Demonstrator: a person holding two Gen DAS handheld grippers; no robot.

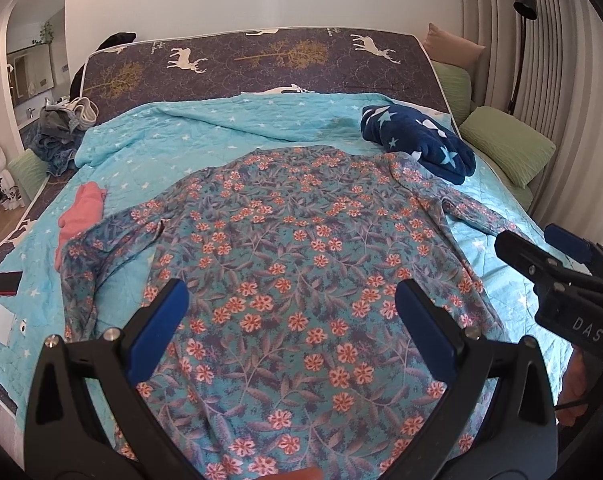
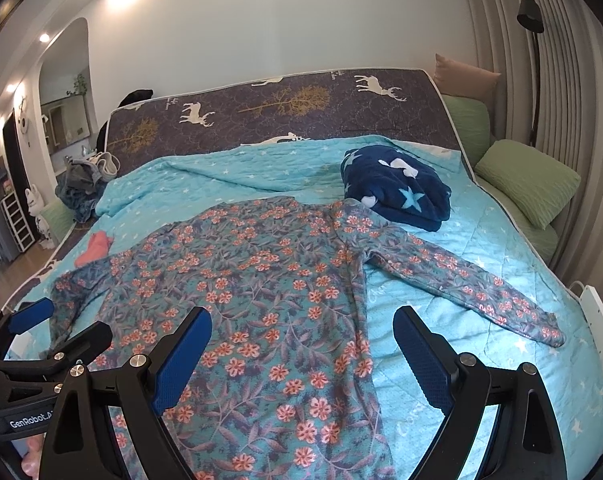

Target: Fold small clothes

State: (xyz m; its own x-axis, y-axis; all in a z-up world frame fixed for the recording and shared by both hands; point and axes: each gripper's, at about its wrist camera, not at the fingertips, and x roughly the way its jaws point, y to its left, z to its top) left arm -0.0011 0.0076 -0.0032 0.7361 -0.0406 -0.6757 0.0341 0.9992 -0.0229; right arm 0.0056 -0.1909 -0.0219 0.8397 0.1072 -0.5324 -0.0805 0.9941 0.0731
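A teal floral long-sleeved garment (image 1: 293, 264) lies spread flat on the light blue quilt (image 1: 181, 140), both sleeves stretched out to the sides. It also shows in the right wrist view (image 2: 253, 300), its right sleeve (image 2: 461, 284) reaching right. My left gripper (image 1: 291, 320) is open and empty, hovering over the garment's lower middle. My right gripper (image 2: 303, 356) is open and empty above the garment's right edge. The right gripper shows at the right of the left wrist view (image 1: 549, 252); the left gripper shows at the left of the right wrist view (image 2: 41, 324).
A folded navy star blanket (image 1: 421, 140) lies beyond the garment's right shoulder. A pink cloth (image 1: 81, 216) lies by the left sleeve. A phone (image 1: 6, 282) and a white card (image 1: 3, 322) sit at the left edge. Green pillows (image 1: 505, 144) and a floor lamp (image 1: 521, 40) stand right.
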